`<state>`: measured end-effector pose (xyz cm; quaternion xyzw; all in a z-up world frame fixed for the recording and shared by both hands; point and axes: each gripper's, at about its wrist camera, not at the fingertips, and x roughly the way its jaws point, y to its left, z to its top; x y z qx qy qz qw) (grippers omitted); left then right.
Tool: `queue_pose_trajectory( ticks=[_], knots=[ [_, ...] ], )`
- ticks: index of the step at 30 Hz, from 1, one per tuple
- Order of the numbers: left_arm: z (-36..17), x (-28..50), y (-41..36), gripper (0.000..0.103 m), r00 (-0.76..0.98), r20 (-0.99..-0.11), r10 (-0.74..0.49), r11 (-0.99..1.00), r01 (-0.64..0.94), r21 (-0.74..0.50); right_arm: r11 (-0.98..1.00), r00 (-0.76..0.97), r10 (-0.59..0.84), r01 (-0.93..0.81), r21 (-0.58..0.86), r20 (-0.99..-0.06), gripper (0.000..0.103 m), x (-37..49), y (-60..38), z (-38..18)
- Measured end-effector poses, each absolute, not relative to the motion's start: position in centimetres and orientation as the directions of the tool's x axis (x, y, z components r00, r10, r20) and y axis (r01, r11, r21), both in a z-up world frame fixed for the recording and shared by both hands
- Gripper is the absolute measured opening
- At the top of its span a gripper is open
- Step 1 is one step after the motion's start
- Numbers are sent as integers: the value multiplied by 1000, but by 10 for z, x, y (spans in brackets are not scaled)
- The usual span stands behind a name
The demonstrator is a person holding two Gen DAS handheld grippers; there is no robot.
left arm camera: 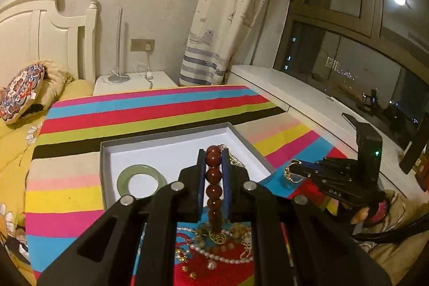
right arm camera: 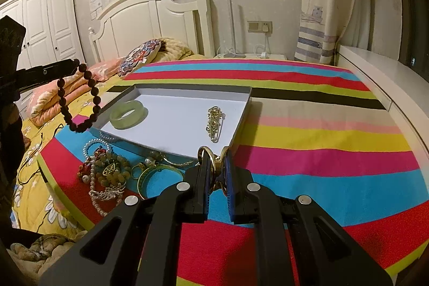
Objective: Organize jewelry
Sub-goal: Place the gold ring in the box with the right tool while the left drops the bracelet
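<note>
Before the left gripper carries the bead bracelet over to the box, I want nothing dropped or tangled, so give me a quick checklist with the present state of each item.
1. Left gripper shut on the dark red bead bracelet: ok.
2. Bracelet hanging free of the jewelry pile: ok; its loop hangs in the air, left of the pile.
3. Free floor in the box: ok; only the green bangle and the gold brooch lie inside, apart.
4. Right gripper shut on the gold ring: ok.
5. Right gripper out of the path to the box: cannot tell; it sits close to the box's near corner.
</note>
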<state>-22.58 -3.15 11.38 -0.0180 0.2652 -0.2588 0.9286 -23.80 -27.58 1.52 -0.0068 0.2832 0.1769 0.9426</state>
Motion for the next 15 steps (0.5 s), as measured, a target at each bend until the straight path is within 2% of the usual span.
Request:
queue_pose_trajectory(
  ticks=[15],
  knots=[
    [107, -200, -57, 11, 733, -540, -414, 892, 446, -80, 915, 766, 349, -402, 20, -540, 13, -221, -249, 32]
  ],
)
